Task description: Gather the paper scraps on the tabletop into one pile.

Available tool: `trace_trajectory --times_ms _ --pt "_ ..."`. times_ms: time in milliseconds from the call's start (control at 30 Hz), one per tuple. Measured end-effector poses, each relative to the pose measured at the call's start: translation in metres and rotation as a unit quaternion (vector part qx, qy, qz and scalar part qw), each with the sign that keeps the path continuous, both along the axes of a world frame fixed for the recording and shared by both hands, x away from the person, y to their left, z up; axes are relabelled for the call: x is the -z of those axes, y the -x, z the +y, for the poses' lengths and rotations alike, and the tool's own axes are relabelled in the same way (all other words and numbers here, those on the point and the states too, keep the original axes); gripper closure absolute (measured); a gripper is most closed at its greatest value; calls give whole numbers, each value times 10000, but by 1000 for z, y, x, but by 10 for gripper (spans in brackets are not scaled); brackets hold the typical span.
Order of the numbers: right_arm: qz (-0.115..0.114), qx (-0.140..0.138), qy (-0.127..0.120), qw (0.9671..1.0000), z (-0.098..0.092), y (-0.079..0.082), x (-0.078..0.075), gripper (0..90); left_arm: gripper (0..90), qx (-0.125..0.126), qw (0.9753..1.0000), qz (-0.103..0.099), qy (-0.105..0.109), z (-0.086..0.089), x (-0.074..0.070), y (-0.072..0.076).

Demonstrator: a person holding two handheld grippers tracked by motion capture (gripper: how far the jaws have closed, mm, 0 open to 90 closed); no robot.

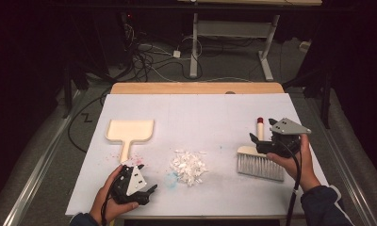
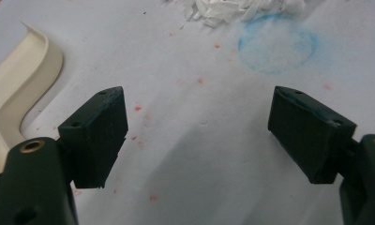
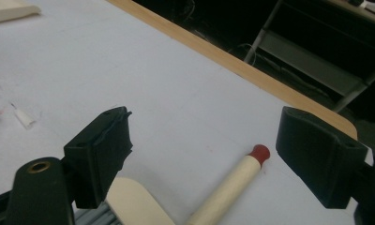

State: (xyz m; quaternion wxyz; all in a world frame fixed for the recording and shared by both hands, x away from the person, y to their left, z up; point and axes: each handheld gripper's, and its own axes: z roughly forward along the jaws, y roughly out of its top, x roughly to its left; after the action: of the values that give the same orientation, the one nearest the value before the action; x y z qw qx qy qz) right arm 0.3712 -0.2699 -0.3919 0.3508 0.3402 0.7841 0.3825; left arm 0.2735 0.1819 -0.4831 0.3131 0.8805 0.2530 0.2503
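Two grippers: both spread wide, gripping nothing.
Left gripper: lower left of the high view, over bare table sheet.
Right gripper: right of frame, jaws either side of the brush handle, apart from it.
Brush: right, bristles toward the bottom edge.
Dustpan: left of centre.
Paper scraps: piled at centre, between dustpan and brush.

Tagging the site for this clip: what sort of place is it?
Probably a lab or data-collection workspace, not a home. A table covered with a white sheet stands in a dark room, loose cables run over the floor behind it, and a bare metal desk frame sits further back.
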Motion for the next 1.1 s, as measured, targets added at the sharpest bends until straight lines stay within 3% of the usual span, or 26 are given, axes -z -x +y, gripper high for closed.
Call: trace_trajectory --times_ms 200,700,1100 --pt "1 5 -1 10000 2 7 0 177 192 -27 10000 -21 -12 0 0 0" --pt "-244 -301 -11 9992 4 46 7 175 191 -65 10000 -54 14 1 -1 1" --pt "-248 -489 -17 9985 -7 65 20 173 191 -65 10000 -52 -7 0 -1 1"
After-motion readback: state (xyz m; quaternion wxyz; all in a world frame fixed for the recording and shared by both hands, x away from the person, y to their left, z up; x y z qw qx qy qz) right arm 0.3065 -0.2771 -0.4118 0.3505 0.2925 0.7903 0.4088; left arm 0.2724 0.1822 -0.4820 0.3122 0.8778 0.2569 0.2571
